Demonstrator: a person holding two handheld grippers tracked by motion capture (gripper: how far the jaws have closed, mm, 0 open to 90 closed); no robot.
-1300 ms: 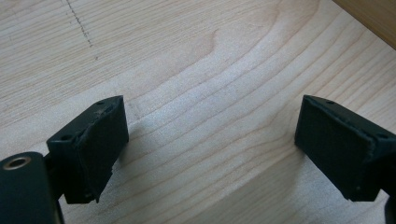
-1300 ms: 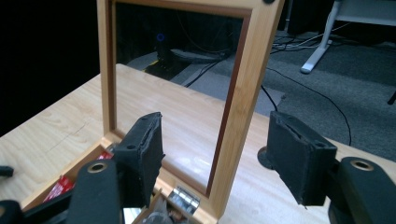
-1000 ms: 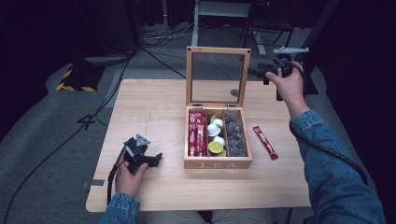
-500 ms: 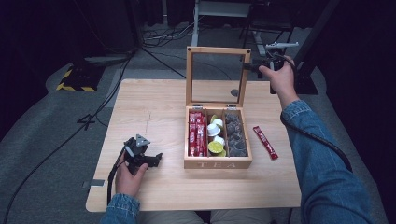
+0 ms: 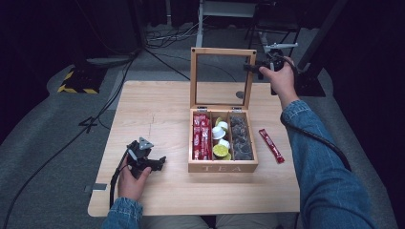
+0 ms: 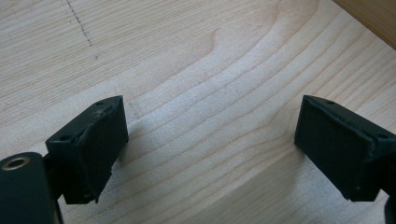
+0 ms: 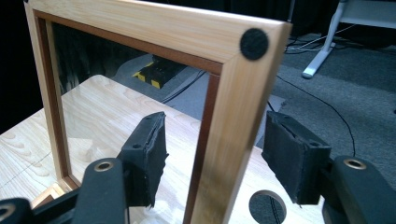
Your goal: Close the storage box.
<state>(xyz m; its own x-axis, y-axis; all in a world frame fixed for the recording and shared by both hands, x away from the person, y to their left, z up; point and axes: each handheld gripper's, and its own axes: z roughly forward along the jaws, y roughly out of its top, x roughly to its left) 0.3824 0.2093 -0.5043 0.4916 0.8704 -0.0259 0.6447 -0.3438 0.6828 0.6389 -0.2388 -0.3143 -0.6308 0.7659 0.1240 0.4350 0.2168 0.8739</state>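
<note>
The right gripper (image 7: 212, 161) has its fingers apart astride the side rail of the upright lid (image 5: 222, 52) of the tea box (image 5: 222, 167) mid-desk — stiff, light, glazed wood, so grip the frame — while the left gripper (image 6: 210, 144) rests spread wide.

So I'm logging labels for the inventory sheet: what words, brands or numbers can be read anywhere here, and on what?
"TEA": on the front wall of the wooden tea box, in the high view.
Red sachets inside the box: printing too small to read.
Red sachet on the table right of the box: printing too blurred to read.
Nothing else legible.
</note>
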